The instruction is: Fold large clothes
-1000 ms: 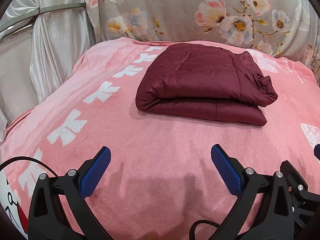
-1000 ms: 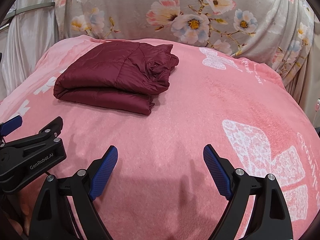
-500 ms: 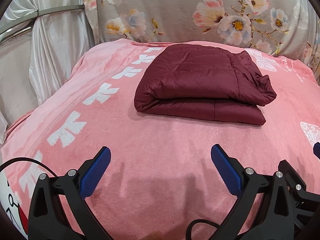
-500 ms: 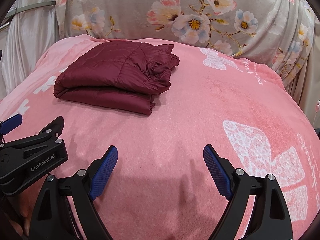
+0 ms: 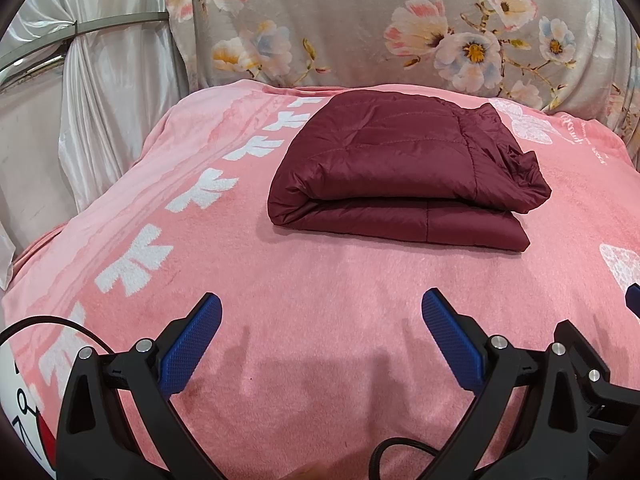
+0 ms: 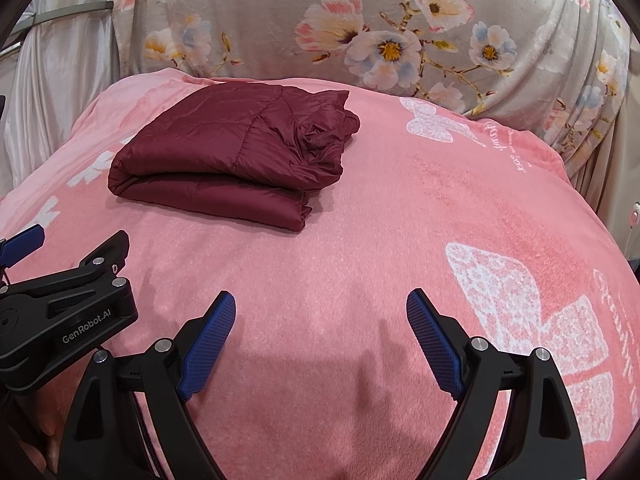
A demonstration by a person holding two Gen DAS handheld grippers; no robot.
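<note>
A pink blanket [image 5: 320, 320] printed with white bows covers the bed, with a grey floral cloth [image 5: 360, 20] draped upright behind it and a white satin curtain [image 5: 108, 100] to the left. The maroon quilted jacket [image 5: 400, 172] lies folded into a compact, two-layer bundle on the far middle of the blanket, its rumpled end to the right, well apart from both tools. The left tongs [image 5: 320, 332] and right tongs [image 6: 320, 332] hover side by side above the near blanket, both spread wide and holding nothing.
</note>
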